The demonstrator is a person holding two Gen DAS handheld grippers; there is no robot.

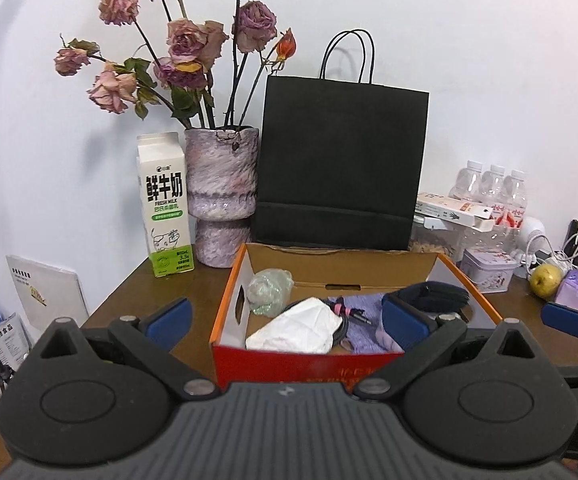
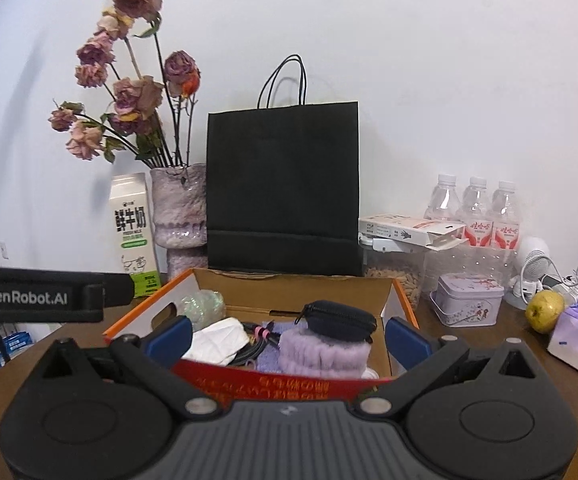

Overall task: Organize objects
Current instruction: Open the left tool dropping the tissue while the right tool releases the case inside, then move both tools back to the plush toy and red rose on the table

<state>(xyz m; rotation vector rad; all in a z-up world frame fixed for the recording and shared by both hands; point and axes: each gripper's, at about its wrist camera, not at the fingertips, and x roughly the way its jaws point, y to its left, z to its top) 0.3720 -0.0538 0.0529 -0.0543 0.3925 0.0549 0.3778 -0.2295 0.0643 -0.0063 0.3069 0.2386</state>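
Both spread wide and empty, left gripper (image 1: pixel 287 316) and right gripper (image 2: pixel 289 334), with cardboard box (image 1: pixel 329 258) at twelve o'clock.

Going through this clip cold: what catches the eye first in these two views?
The tall black paper bag against the wall at the back centre dominates, with a vase of dried roses and a milk carton to its left. In front sits an open orange-edged box holding a white tissue, a purple cloth and a black zip pouch. Both tools, left tool and right tool, are open at its near edge.
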